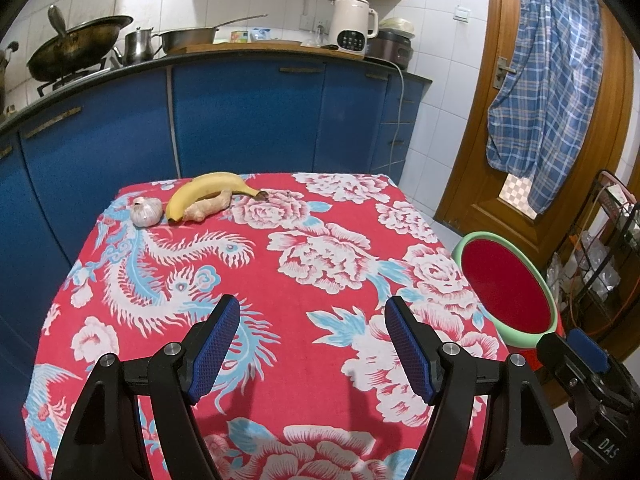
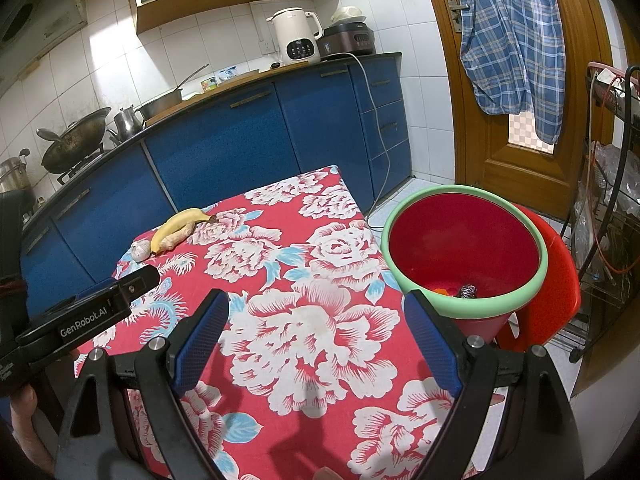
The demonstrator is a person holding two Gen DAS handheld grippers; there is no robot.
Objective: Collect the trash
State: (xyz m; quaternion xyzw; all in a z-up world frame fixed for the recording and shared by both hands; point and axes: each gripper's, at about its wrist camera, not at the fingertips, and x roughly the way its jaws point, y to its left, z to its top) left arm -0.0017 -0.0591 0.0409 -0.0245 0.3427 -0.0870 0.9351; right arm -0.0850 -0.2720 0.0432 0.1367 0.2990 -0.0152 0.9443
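Left gripper (image 1: 312, 344) and right gripper (image 2: 316, 344): both angled down over the floral tablecloth (image 1: 320, 240), jaws apart, nothing between them. Banana (image 1: 208, 190), ginger root (image 1: 208, 208) and garlic bulb (image 1: 147, 211): clustered at 11 o'clock on the cloth. Red bin (image 2: 464, 240): at 2 o'clock, beside the table.

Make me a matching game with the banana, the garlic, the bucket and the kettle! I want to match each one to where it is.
Things:
1. banana
2. garlic
3. bucket
4. kettle

Places:
A. on the kitchen counter
B. beside the table, on a red chair
C. at the table's far corner, left of the banana
D. on the table, touching the ginger

Pairs: 1-D, 2-C, 3-B, 4-A
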